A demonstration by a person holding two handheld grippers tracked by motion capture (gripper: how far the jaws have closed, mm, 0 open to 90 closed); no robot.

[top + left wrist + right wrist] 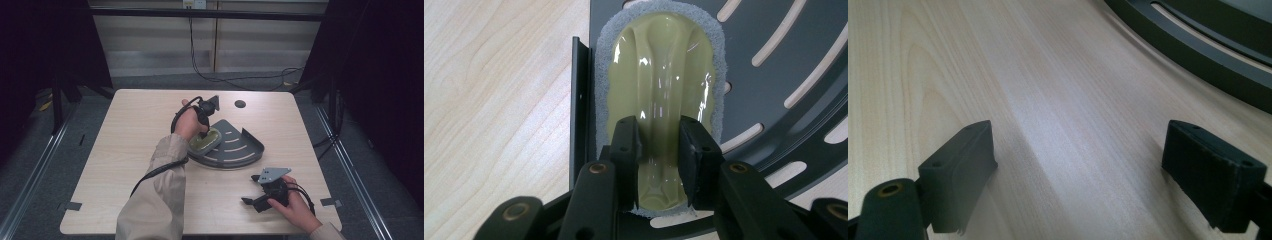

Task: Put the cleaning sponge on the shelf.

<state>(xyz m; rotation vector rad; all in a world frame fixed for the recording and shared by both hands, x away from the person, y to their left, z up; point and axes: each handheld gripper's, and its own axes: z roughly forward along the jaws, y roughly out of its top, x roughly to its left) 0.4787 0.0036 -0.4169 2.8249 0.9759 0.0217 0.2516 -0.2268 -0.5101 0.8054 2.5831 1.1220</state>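
The left gripper [658,150] has its jaws pinched on the raised central ridge of the yellow-green scrubber handle [659,75], one pad on each side; the handle sits on a grey sponge pad [600,100] that lies in the dark slotted corner tray [245,145], against the tray's left wall; the tray rests around the middle of the desk [135,130], slightly toward its far edge; the right gripper [1078,165] has its jaws wide apart with nothing between them, low over bare wood near the desk's near right corner, just beside the tray's curved rim.
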